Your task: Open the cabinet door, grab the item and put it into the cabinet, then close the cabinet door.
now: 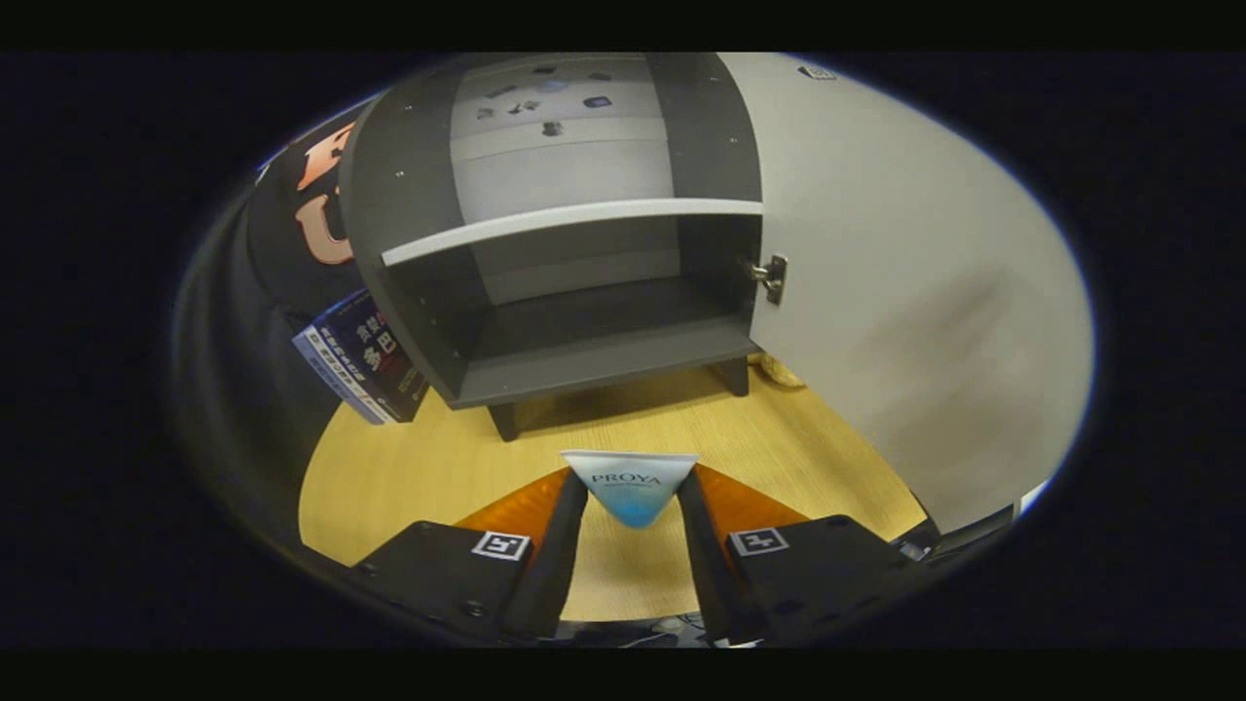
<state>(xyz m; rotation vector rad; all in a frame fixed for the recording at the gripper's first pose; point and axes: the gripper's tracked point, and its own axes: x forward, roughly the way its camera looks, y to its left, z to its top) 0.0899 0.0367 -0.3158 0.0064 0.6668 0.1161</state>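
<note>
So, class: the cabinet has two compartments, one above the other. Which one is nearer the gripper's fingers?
The lower compartment, under the pale shelf; the upper compartment lies beyond. The gripper is shut on the box.

Item sits between the jaws; cabinet stands beyond on the surface, door to the right.

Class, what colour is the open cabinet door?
Light grey; the door shows best in the gripper view.
</note>
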